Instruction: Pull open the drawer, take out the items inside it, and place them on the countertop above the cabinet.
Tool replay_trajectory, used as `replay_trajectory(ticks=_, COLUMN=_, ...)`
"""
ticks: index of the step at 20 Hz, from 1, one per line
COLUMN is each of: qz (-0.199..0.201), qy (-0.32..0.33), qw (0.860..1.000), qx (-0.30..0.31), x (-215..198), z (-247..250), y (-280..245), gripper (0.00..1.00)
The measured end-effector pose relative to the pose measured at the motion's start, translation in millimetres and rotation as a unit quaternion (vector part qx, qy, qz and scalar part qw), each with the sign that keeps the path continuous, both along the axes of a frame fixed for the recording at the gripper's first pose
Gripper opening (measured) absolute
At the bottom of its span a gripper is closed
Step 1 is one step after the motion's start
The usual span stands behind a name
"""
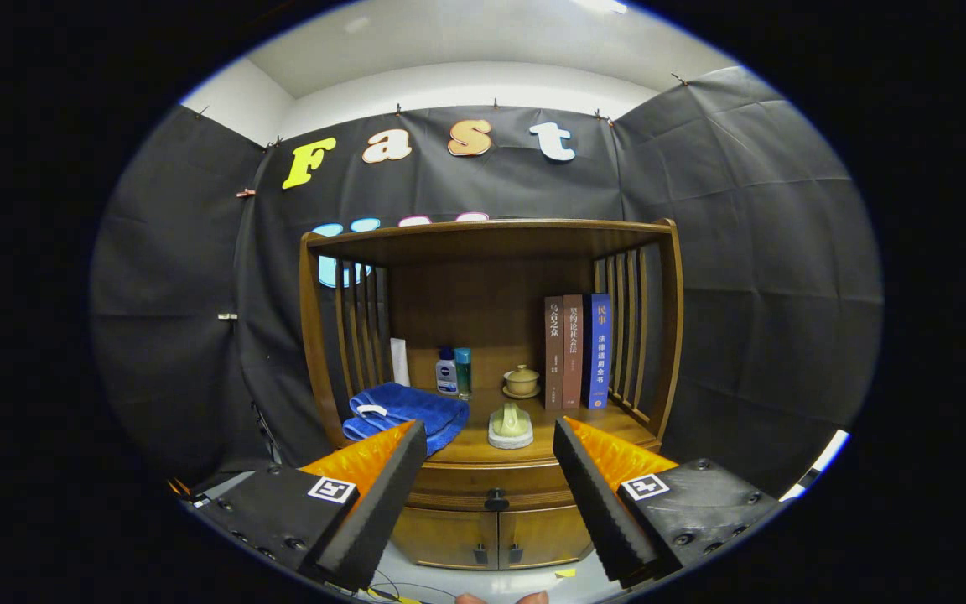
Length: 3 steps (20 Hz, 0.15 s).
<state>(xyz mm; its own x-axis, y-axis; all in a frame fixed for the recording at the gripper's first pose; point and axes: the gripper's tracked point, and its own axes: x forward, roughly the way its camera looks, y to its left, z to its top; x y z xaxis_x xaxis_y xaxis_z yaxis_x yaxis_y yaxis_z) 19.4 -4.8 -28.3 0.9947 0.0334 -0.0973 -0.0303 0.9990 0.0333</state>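
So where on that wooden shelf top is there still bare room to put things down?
Bare wood lies on the countertop in front of the books, right of the small ornament. The left is crowded: towel, bottles. The gripper is open, short of the drawer.

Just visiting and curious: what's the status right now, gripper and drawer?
Gripper open, holding nothing, short of the cabinet. Drawer shut, knob between the fingers, ahead. Folded blue towel and small green piece sit on the countertop. Nothing blocks the knob.
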Motion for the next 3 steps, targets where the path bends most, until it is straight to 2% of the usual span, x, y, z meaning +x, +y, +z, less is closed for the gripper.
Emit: replay_trajectory(ticks=3, qz=0.001, qy=-0.001, qw=1.000, qx=-0.001, x=-0.2, z=1.9, y=0.9, gripper=0.99)
